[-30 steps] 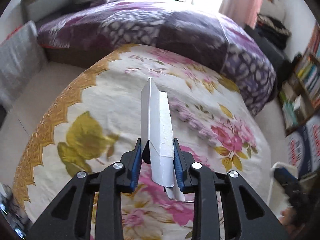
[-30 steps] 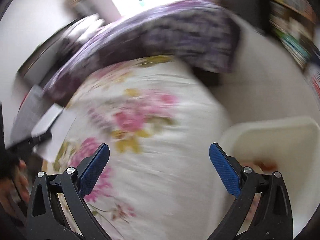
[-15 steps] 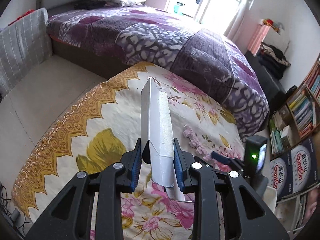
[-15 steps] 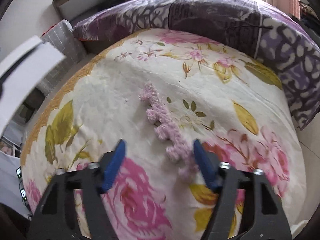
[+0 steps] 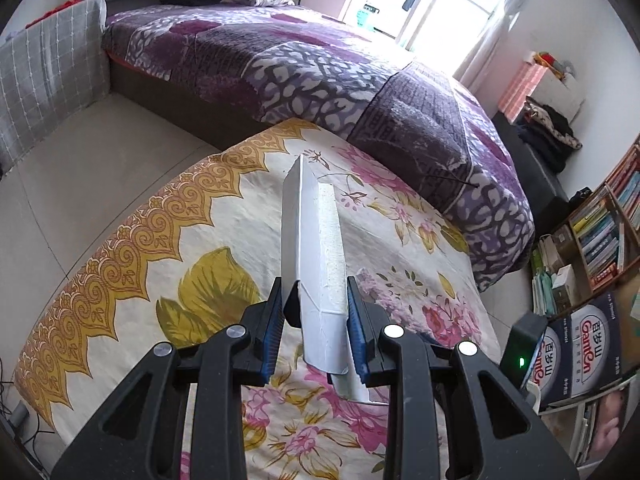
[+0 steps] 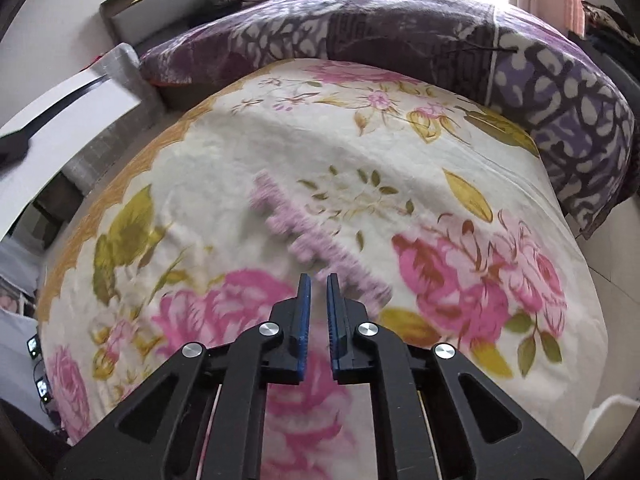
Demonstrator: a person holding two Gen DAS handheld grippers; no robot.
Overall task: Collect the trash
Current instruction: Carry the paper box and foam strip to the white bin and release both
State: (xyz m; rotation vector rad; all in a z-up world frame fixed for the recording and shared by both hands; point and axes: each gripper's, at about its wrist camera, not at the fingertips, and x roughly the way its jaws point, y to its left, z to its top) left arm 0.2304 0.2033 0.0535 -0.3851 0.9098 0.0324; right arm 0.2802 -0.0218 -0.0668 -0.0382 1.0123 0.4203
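Left claw (image 5: 316,300) clamps white carton (image 5: 316,264) – right claw (image 6: 316,292) together, empty – boxes (image 5: 588,344) read "Ganten"

Two tongs (image 5: 316,300) (image 6: 316,284), one white carton (image 5: 312,248), one lilac fuzzy strip (image 6: 304,236), one floral blanket (image 6: 400,148).

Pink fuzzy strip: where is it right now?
Right wrist view: the pink fuzzy strip lies diagonally mid-frame on the floral blanket, just ahead of the shut right gripper.
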